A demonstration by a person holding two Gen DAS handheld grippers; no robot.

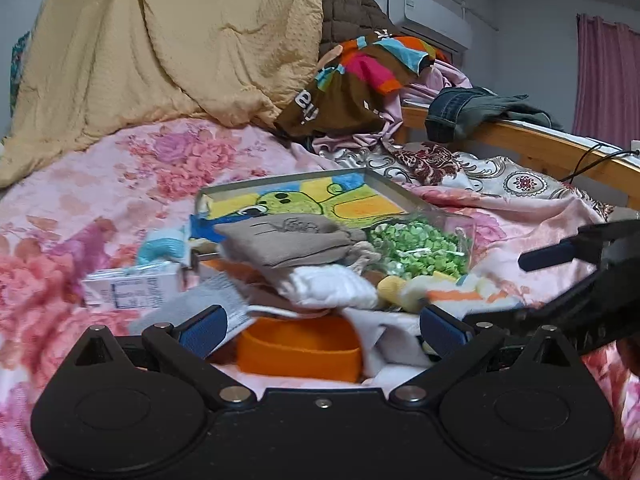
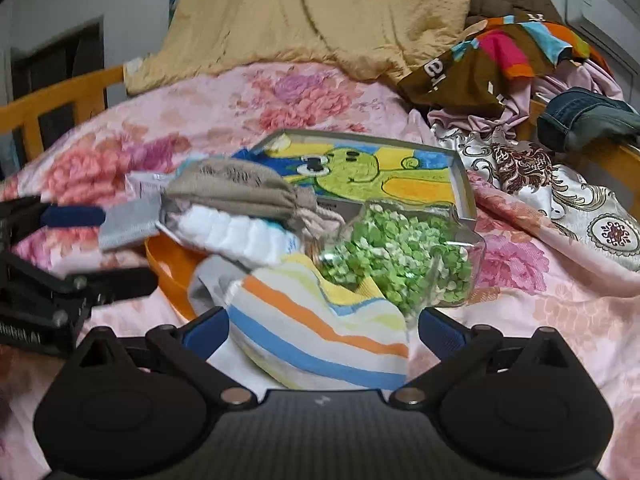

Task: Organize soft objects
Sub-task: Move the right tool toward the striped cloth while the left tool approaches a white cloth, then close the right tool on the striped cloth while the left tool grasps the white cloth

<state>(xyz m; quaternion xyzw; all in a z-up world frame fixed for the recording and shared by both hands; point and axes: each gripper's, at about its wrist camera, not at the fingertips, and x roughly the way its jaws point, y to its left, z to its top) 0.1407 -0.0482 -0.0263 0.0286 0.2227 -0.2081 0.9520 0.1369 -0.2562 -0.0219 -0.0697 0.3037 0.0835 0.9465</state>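
left gripper (image 1: 320, 330): jaws wide apart, nothing between the pads; orange bowl (image 1: 300, 350) sits just ahead in the gap.
right gripper (image 2: 323, 330): jaws spread, striped cloth (image 2: 320, 340) lies between them, unclear if pads touch it.
soft pile: beige drawstring pouch (image 2: 240, 194) on top of a white folded cloth (image 2: 236, 236), both over the bowl.
in the way: clear bag of green bits (image 2: 396, 264) leans on the striped cloth; cartoon picture tray (image 2: 376, 176) behind.
surroundings: pink floral bedspread (image 2: 240, 104), yellow quilt (image 2: 320, 12) heaped at back.
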